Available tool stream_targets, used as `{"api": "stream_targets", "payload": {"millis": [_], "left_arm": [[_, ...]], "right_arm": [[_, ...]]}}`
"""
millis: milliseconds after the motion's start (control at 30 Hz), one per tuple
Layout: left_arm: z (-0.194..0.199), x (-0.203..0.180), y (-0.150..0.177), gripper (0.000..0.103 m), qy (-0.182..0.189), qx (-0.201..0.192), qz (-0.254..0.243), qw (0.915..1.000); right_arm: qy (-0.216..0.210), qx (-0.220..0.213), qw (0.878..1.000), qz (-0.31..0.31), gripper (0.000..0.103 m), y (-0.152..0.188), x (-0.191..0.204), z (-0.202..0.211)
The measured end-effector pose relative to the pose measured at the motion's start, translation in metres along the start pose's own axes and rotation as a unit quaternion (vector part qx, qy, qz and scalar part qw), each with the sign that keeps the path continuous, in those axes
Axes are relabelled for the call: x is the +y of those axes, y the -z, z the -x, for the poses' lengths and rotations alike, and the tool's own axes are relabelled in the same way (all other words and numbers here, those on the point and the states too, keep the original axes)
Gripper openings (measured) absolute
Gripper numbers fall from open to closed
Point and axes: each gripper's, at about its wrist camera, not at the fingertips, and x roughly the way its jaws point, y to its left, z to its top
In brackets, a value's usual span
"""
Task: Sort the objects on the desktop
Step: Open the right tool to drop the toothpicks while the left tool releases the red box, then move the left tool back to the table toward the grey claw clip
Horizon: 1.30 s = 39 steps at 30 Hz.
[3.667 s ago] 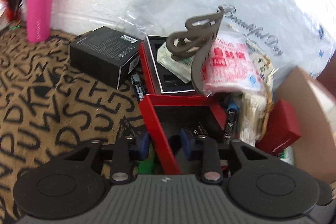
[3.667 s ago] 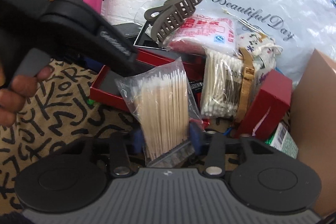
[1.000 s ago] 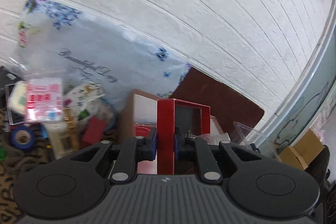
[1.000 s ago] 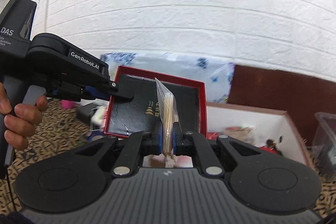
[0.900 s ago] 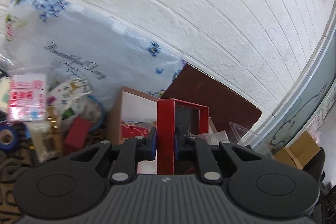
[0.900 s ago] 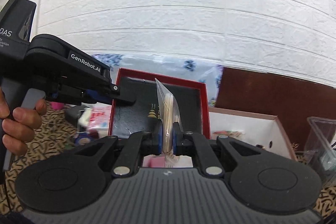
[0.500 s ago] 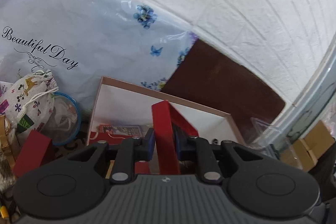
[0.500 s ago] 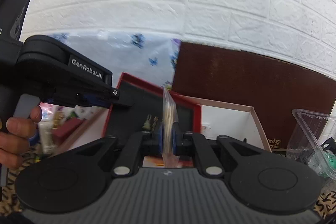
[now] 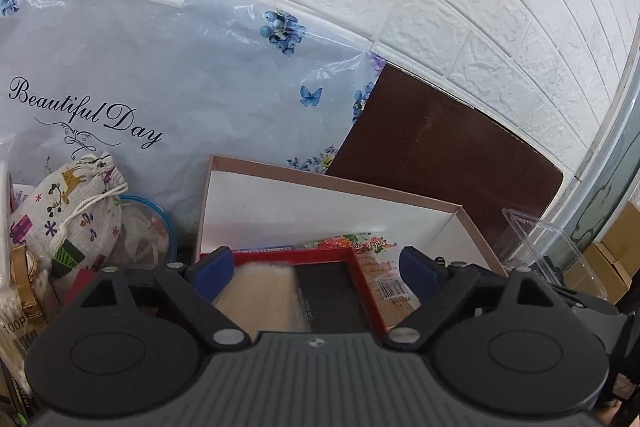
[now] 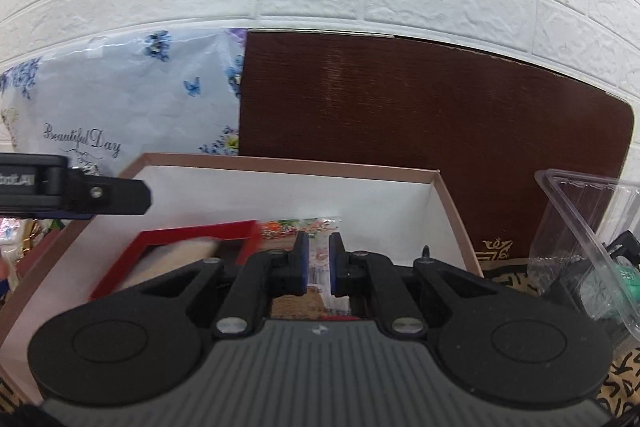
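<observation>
Left tongs (image 9: 316, 269) spread over red tray (image 9: 362, 267); right tongs (image 10: 319, 263) slightly parted.

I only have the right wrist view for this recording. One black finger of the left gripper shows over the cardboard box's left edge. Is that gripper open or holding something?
Observer: Open. The left wrist view shows the left gripper with its jaws spread wide and nothing between them.
Operator: What is under it?
Observer: The red box, inside the cardboard box. The swab bag lies in its left part, with black lining bare on the right.
Operator: Anything left of the cardboard box?
Observer: A printed drawstring pouch, in front of the "Beautiful Day" bag.
</observation>
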Motion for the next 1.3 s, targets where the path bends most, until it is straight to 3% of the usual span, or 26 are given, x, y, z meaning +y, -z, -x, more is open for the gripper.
{"api": "stream_targets", "payload": {"millis": [33,67,100,133,200,233,267,333,933,1300], "left_arm": [[0.001,0.0,0.0,0.095,0.0,0.001,-0.001,1.0],[0.003,0.0,0.001,0.096,0.001,0.002,-0.002,1.0],[0.004,0.0,0.001,0.098,0.002,0.003,-0.004,1.0],[0.007,0.0,0.002,0.098,0.003,0.002,-0.004,1.0],[0.01,-0.001,0.003,0.098,-0.001,0.001,-0.004,1.0],[0.012,-0.001,0.004,0.098,-0.002,0.001,-0.004,1.0],[0.015,-0.001,0.005,0.098,-0.002,0.002,-0.005,1.0],[0.021,-0.001,0.009,0.098,0.001,0.003,-0.009,1.0],[0.098,-0.012,0.049,0.098,0.004,0.008,-0.051,0.9987],[0.156,0.035,0.105,0.098,-0.016,-0.004,0.013,0.9998]], "right_arm": [[0.001,0.005,1.0,0.001,0.015,0.0,0.0,0.0],[0.005,0.005,1.0,0.0,0.034,0.001,-0.001,0.002],[0.009,-0.001,1.0,-0.001,0.043,0.002,-0.001,0.006],[0.011,-0.009,1.0,0.001,0.052,0.003,0.0,0.01],[0.01,-0.01,1.0,0.007,0.056,0.003,0.002,0.018],[0.008,-0.008,1.0,0.009,0.065,0.004,0.004,0.021],[0.005,-0.007,1.0,0.011,0.081,0.004,0.006,0.024],[-0.002,-0.014,1.0,0.012,0.096,0.005,0.01,0.033],[-0.05,-0.017,0.998,0.021,0.101,0.024,0.05,0.102],[-0.086,-0.012,0.996,0.03,0.101,0.066,0.098,0.134]]}}
